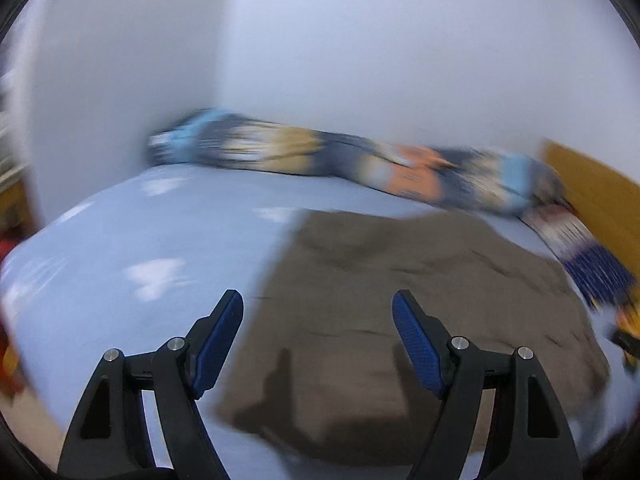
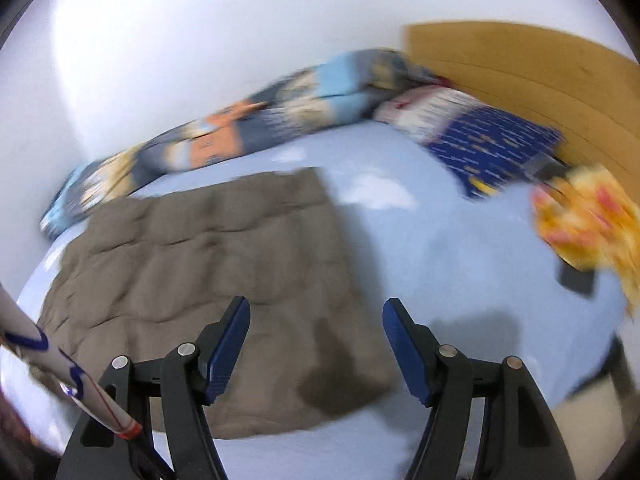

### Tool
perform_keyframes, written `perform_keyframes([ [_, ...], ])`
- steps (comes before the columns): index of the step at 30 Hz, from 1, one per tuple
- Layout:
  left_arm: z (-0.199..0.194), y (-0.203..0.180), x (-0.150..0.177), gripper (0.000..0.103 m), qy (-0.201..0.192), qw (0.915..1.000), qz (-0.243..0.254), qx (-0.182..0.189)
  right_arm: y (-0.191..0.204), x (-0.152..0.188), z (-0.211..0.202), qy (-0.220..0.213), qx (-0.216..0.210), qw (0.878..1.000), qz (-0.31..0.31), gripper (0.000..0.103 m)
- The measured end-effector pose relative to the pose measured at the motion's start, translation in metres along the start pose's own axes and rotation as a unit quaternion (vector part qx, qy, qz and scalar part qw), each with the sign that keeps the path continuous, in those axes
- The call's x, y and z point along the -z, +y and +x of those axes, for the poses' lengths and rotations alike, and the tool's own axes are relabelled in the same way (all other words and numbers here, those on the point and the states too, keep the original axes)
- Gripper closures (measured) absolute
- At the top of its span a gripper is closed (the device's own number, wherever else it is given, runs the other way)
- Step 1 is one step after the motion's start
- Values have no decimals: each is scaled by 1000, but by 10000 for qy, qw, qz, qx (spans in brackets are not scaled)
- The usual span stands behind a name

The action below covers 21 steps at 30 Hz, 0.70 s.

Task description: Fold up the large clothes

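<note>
A brown cloth (image 1: pixel 424 312) is seen spread flat on the bed (image 1: pixel 132 240), beside a rolled blanket (image 1: pixel 344 160); both the left tool (image 1: pixel 318 336) and right tool (image 2: pixel 316 344) are held above it, spread wide and empty

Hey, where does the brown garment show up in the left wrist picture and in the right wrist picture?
Left wrist view: the brown garment lies flat on the blue bed sheet, lower centre to right, ahead of the open left gripper.
Right wrist view: the brown garment fills the lower left to centre, ahead of the open right gripper.
Shared landmark: the patterned rolled blanket along the wall behind it.
</note>
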State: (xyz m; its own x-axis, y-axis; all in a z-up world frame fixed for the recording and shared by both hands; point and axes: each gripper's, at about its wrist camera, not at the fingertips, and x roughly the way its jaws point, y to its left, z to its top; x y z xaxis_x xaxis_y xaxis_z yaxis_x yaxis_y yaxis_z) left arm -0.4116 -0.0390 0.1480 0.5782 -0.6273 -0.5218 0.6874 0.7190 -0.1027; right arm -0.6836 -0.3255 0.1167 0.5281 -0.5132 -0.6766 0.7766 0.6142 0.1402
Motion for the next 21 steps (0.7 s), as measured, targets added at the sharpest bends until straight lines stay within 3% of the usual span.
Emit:
perform_keyframes([
  [4,30,-57,4,27,493,9945,560,734,43,5,30,286,-388,9982,-368,30],
  [7,62,-83,12,27,808,9907,880,650,66,7,57,489,-308,9962,-657,30],
  [11,100,-81,27,19,1387,9856,854,444,63,16,97,984,-256,9922,-723,24],
  [14,109,-91,31,18,1431,9834,1075,284,61,14,110,1167,-289,9904,-685,19],
  [17,103,-93,21,18,1384,9853,939,345,59,7,108,1337,-304,9888,-589,18],
  [19,94,-89,4,18,1183,9886,805,472,57,-4,92,1103,-356,9921,-476,24],
  [21,89,-88,-16,18,990,9914,692,510,56,-29,74,644,-333,9961,-509,24],
])
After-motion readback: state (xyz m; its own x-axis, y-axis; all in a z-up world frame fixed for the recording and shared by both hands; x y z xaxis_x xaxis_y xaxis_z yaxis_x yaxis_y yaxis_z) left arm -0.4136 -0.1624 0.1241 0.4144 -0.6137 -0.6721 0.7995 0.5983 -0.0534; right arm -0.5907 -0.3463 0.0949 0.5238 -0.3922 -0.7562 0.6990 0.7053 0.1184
